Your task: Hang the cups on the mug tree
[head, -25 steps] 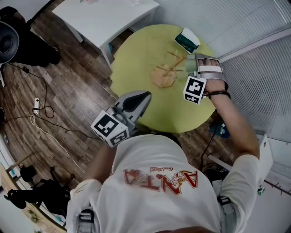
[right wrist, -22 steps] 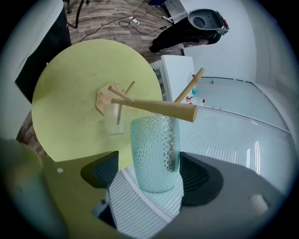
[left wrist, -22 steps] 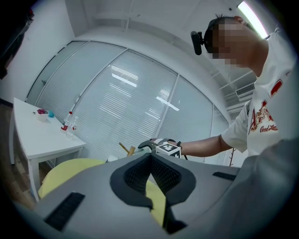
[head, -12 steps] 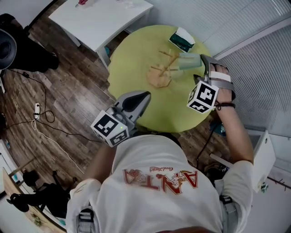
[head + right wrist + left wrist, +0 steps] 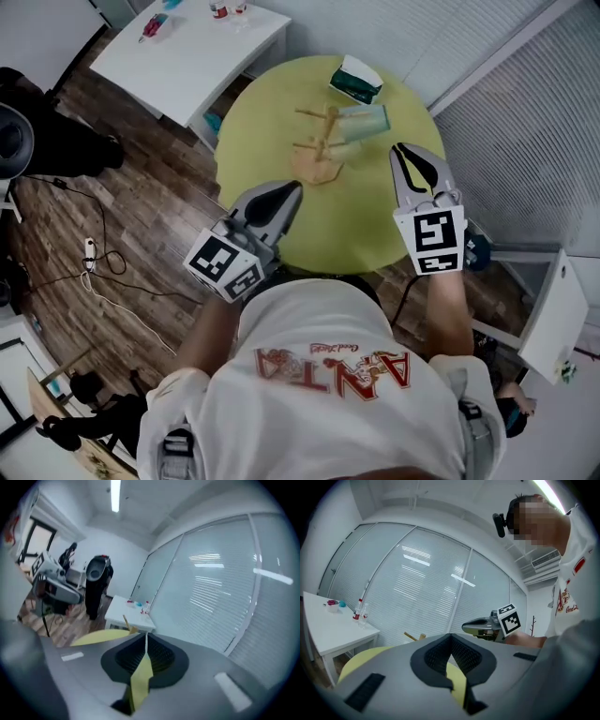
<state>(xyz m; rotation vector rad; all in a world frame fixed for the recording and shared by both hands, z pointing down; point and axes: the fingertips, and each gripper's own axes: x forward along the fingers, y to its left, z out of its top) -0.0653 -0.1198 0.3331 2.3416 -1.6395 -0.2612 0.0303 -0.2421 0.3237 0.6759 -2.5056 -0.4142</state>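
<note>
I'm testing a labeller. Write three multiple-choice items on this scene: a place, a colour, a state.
1. The teal box sits: A on the white side table; B on the round table, past the mug tree; C on the floor.
2. The round table's top is: A yellow-green; B white; C brown.
3. The right gripper is: A wide open; B shut on a cup; C shut, empty.
Key: 1 B, the head view shows it there; 2 A, plain in the head view; 3 C, its jaws have just been closing and meet with nothing between them.
</note>
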